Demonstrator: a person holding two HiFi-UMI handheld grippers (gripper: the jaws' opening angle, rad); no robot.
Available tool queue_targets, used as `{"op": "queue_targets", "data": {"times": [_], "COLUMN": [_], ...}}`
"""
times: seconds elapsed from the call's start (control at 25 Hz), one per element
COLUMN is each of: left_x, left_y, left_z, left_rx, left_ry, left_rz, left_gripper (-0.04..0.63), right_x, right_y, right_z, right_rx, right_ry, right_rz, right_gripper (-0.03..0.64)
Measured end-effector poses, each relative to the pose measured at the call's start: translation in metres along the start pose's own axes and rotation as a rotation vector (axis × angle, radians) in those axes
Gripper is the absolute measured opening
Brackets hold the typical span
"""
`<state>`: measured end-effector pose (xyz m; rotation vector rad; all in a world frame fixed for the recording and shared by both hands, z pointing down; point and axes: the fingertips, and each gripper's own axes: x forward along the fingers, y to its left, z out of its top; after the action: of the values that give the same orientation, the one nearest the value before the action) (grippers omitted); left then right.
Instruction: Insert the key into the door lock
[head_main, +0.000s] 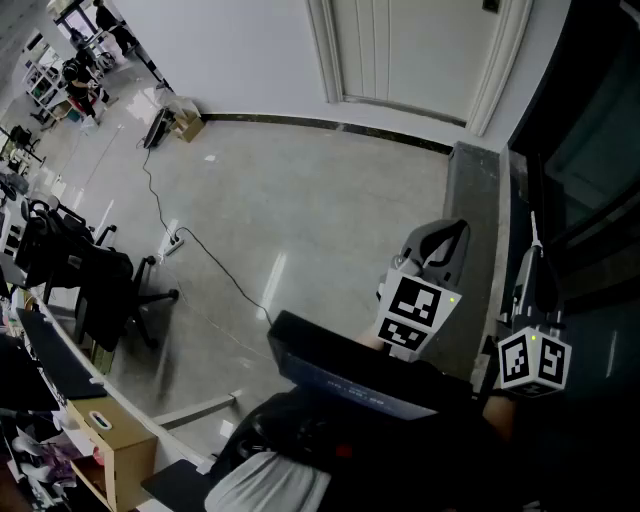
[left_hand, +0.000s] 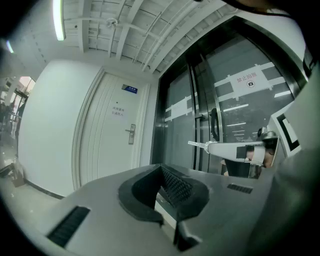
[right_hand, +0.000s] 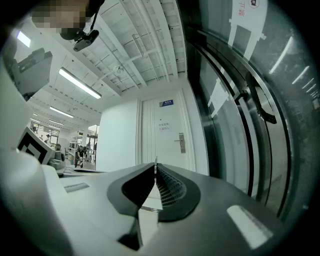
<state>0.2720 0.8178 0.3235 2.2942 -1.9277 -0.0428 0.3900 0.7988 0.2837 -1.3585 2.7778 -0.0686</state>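
Silvery and thin, the metal key (right_hand: 155, 161) is pinched between the closed, dark ribbed jaws of the right hand-held gripper (right_hand: 155, 169). That gripper's own camera sees it edge-on, as little more than a bright sliver poking past the tips. In the left gripper view the blade juts out ahead of the right gripper, roughly level and pointing towards the dark-framed glass door (left_hand: 240, 110). Its tip is close to the door's tall black vertical handle (left_hand: 214, 125); whether the two touch cannot be told.

The left hand-held gripper (left_hand: 161, 169) has its jaws pressed together with nothing between them. It is held to the left of its partner, farther from the glass. The door lock itself cannot be picked out in any view among the reflections and dark framing.

In the head view the person's dark-clad body (head_main: 400, 420) hides where the hands grip the tools, and the picture's right edge cuts off the glass door. Beyond, a white panelled door (right_hand: 167, 135) with a metal lever handle (right_hand: 181, 142) stands shut. Its blue sign (right_hand: 168, 103) is too small to read.
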Motion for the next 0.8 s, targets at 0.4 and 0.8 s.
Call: {"op": "queue_targets", "data": {"times": [0.4,0.8], "left_x": [0.001,-0.008], "left_y": [0.008,0.041], "left_z": [-0.002,-0.011], "left_rx": [-0.014,-0.06], "left_ry": [0.0,0.012], "left_rz": [0.009,0.011], "left_gripper": [0.0,0.0], "right_x": [0.005,0.022], "right_y": [0.004,0.029], "right_z": [-0.002,-0.017], "right_rx": [0.032,0.049], "right_ry": [-0.003,0.025], "right_rz": [0.011,0.005], "right_gripper": [0.012,0.012]}}
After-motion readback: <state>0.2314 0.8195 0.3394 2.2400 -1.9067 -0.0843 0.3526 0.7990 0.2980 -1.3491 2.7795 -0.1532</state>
